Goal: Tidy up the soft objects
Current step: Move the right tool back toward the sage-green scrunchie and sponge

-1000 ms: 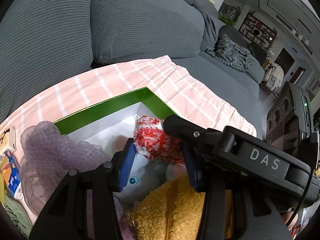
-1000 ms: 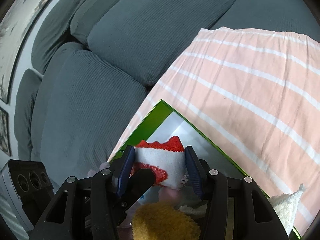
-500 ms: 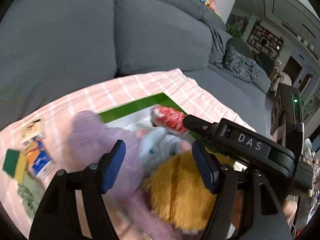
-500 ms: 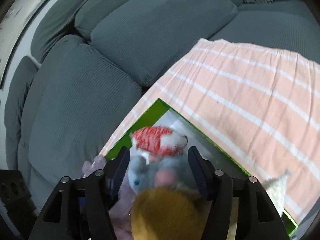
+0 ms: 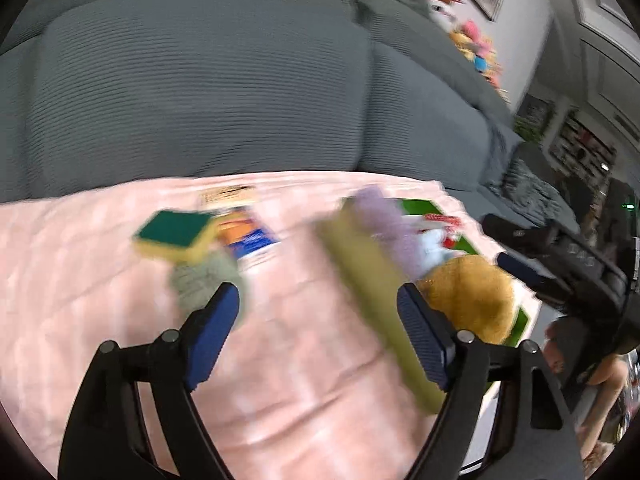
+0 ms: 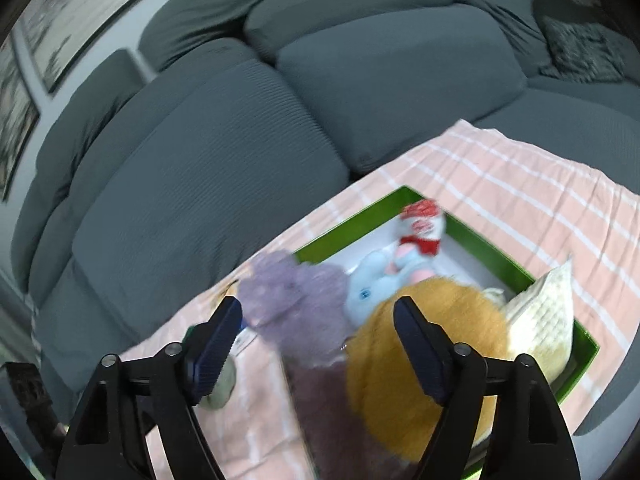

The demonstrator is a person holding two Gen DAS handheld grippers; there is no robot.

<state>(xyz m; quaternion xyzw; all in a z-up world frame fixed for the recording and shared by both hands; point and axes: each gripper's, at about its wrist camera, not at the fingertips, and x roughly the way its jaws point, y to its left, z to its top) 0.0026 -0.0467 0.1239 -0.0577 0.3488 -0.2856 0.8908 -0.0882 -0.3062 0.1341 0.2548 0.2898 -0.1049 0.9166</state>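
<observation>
A green box [image 6: 516, 268] on the pink striped cloth holds soft toys: a red-and-white knitted doll [image 6: 422, 224], a light blue plush [image 6: 370, 284], a mustard plush [image 6: 420, 352], a purple fluffy item [image 6: 296, 300] and a cream knit piece [image 6: 540, 320]. My right gripper [image 6: 318, 348] is open and empty, raised over the box's near side. My left gripper [image 5: 318, 332] is open and empty above the cloth, left of the box [image 5: 416, 205]. A green-yellow sponge [image 5: 176, 234] and a grey-green cloth wad [image 5: 204, 278] lie ahead of it. The left view is blurred.
A grey sofa [image 6: 240, 140] runs behind the cloth [image 5: 280, 360]. A blue-orange packet [image 5: 250, 238] and a small card [image 5: 226, 194] lie by the sponge. The right gripper's body [image 5: 568, 264] shows at the left view's right edge.
The right gripper let go of the red-and-white doll, which now lies in the box, and lifted back. The left gripper pulled out of the box and swung left toward the sponge.
</observation>
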